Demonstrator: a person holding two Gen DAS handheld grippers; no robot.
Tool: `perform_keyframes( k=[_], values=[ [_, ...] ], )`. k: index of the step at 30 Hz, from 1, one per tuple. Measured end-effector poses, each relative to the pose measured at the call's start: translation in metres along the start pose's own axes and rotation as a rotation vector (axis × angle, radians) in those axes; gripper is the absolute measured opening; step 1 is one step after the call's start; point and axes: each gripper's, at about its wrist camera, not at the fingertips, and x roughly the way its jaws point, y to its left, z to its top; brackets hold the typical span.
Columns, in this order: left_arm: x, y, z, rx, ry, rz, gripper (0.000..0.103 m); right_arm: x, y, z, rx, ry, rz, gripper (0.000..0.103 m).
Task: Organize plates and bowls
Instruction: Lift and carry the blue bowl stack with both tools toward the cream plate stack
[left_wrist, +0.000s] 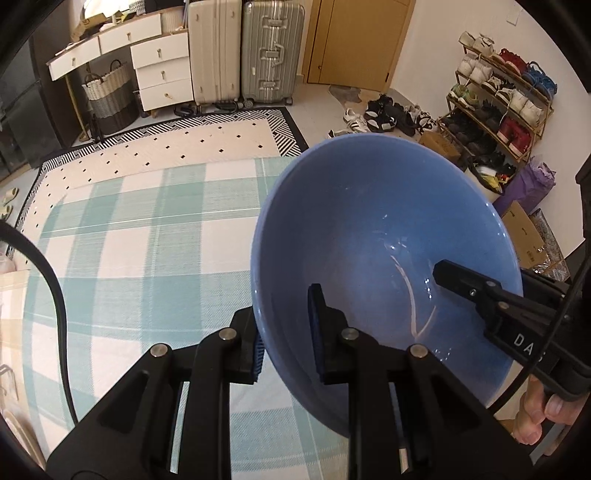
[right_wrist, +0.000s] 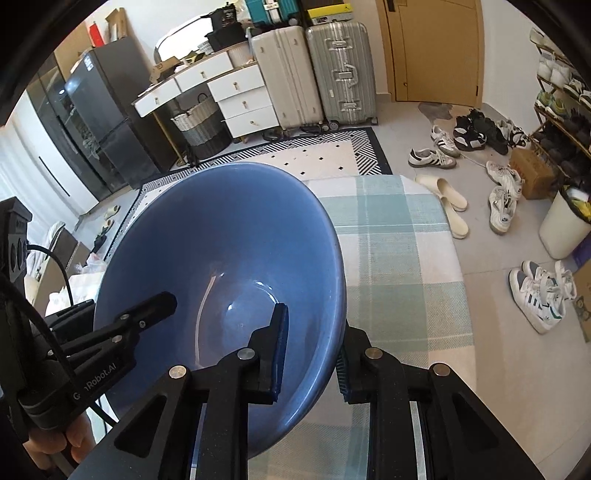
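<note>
Left gripper (left_wrist: 286, 332) fingers (left_wrist: 317, 325) clamped narrow on the near rim of the blue bowl (left_wrist: 369, 229), one pad inside, one outside. Right gripper (right_wrist: 310, 354) fingers (right_wrist: 280, 350) pinched likewise on the opposite rim, one pad in, one out. Bowl held tilted between both, raised off the green-and-white checked tabletop (left_wrist: 129, 258). Beyond: patterned rug (left_wrist: 177, 147), suitcases (left_wrist: 243, 51), white drawers (left_wrist: 162, 70), scattered shoes (right_wrist: 502, 206), shoe rack (left_wrist: 498, 99).
</note>
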Motion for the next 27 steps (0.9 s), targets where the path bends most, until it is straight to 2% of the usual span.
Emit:
perform_keyframes(
  k=[9,14,27],
  values=[
    [-0.080,0.018,-0.029,-0.022,-0.064,0.016,0.017,-0.056,0.047,-0.018,-0.075,-0.057,0.008,0.024],
    [-0.116,0.033,-0.045,-0.030,-0.070,0.039,0.017,-0.075,0.069,-0.033,-0.098,-0.054,0.021,0.024],
    [-0.194,0.062,-0.123,-0.059,-0.111,0.104,0.017,-0.104,0.126,-0.085,-0.153,-0.060,0.065,0.024]
  ],
)
